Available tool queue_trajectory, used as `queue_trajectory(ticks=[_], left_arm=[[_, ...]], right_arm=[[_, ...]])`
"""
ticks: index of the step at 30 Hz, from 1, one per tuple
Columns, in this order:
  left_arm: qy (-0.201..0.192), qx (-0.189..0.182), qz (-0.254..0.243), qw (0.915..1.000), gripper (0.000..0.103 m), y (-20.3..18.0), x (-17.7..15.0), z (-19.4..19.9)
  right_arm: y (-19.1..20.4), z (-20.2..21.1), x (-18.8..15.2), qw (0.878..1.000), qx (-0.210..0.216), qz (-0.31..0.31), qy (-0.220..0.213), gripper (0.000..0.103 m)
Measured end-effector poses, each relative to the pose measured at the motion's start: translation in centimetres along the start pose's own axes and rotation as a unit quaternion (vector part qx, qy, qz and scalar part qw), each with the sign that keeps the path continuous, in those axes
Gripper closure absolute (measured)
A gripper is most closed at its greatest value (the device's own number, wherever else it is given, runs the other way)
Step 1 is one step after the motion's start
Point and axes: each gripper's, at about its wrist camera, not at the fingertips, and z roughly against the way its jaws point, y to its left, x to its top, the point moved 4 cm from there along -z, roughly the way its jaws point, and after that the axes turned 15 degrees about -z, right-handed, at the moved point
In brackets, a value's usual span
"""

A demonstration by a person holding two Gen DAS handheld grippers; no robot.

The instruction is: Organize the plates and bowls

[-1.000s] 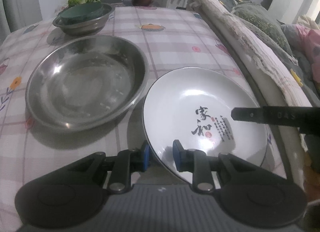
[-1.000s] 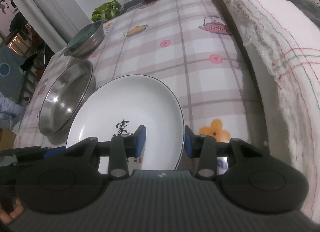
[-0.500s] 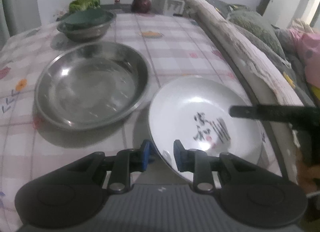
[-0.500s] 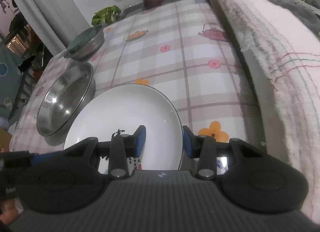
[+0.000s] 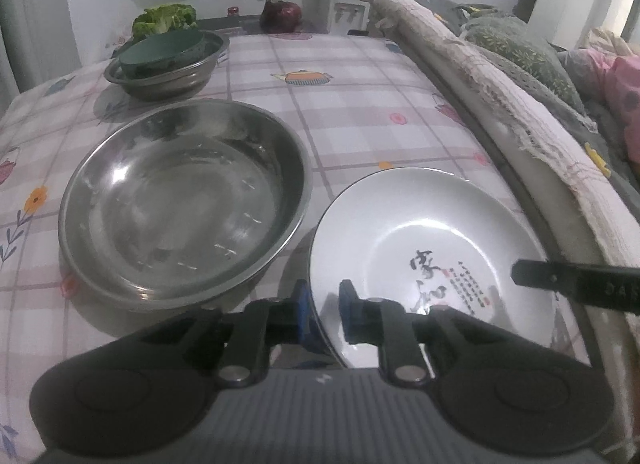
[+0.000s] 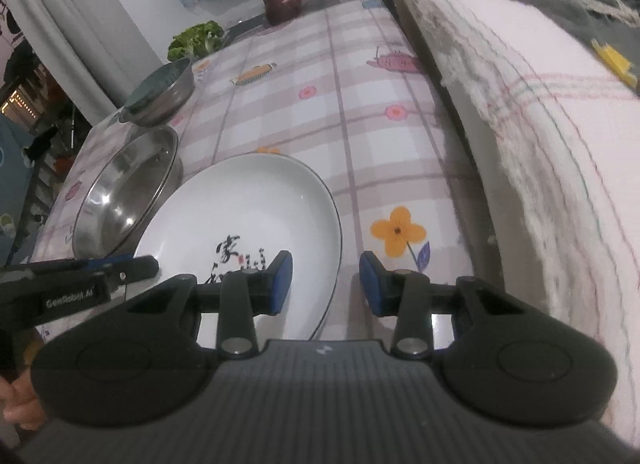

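White plate (image 5: 424, 248) sits just right of the steel basin (image 5: 184, 203) — glazed, rigid, breakable (slippery). Left tongs (image 5: 323, 314) clenched on its near rim; right tongs (image 6: 325, 284) straddle the opposite rim, unclosed.

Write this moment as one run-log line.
left gripper: shut on white ceramic plate rim | right gripper: open, straddling opposite rim | large steel basin: beside plate

One plate (image 5: 424, 232) — three bowls (image 5: 184, 199)

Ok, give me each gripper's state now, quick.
Left gripper: shut on the rim of the white ceramic plate with black calligraphy.
Right gripper: open, jaws straddling the plate's rim.
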Motion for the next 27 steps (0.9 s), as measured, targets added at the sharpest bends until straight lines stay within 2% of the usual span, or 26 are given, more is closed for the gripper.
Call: queue_trajectory(ticks=[4, 7, 11, 19, 27], left_arm=[[-0.004, 0.0, 0.009, 1.0, 0.091, 0.1, -0.3, 0.2], [-0.004, 0.002, 0.017, 0.9999, 0.092, 0.1, -0.5, 0.6], [0.0, -0.004, 0.022, 0.9998, 0.093, -0.3, -1.2, 1.5], [0.008, -0.044, 0.026, 0.9987, 0.088, -0.9, -2.5, 2.5], [0.011, -0.024, 0.001, 0.9997, 0.083, -0.8, -1.6, 1.1]], right_arm=[[0.0, -0.3, -0.6, 1.0, 0.004, -0.002, 0.007, 0.086], [0.2, -0.3, -0.6, 1.0, -0.004, 0.005, 0.001, 0.089], [0.2, -0.4, -0.4, 1.0, -0.005, 0.013, 0.0, 0.09], [0.0, -1.2, 1.1, 1.0, -0.004, 0.022, -0.013, 0.09], [-0.7, -0.2, 0.1, 1.0, -0.007, 0.006, -0.014, 0.088]])
